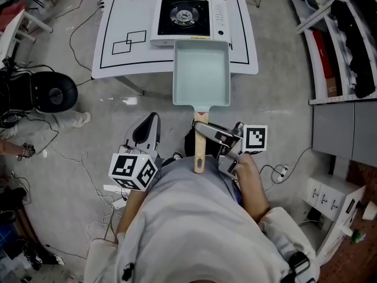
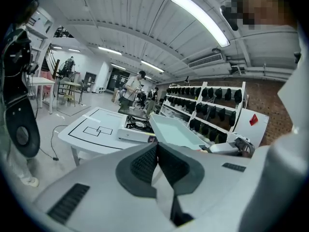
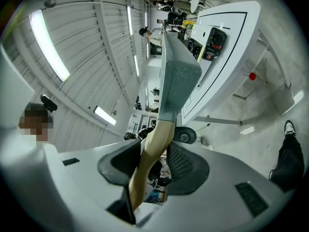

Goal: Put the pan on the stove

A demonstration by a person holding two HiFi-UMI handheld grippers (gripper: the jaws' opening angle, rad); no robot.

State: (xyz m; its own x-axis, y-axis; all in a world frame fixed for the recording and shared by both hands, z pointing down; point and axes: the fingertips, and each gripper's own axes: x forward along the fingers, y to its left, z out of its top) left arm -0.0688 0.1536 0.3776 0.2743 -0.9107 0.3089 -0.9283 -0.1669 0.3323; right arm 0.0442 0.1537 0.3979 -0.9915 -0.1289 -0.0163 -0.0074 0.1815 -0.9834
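Head view: one pale mint rectangular pan with a wooden handle is out in front of me, handle pointing near, toward my body. My right tongs are clamped across that handle from the right. My left tongs are left of the handle, apart from it, carrying nothing. The pan's far edge lines up with the near edge of one white single-burner gas stove, which sits on one white table with black line markings. I can't tell if the pan touches the stove. Two tongs in all.

Left gripper view: the left tongs have their jaws pressed together with nothing between them. Beyond them, the pan is to the right, tilted, just near and right of the stove on the table.

Right gripper view: the right tongs have their jaws gripping the wooden handle, which runs between the pads. The pan extends away from the jaws. The table and stove are beyond it.
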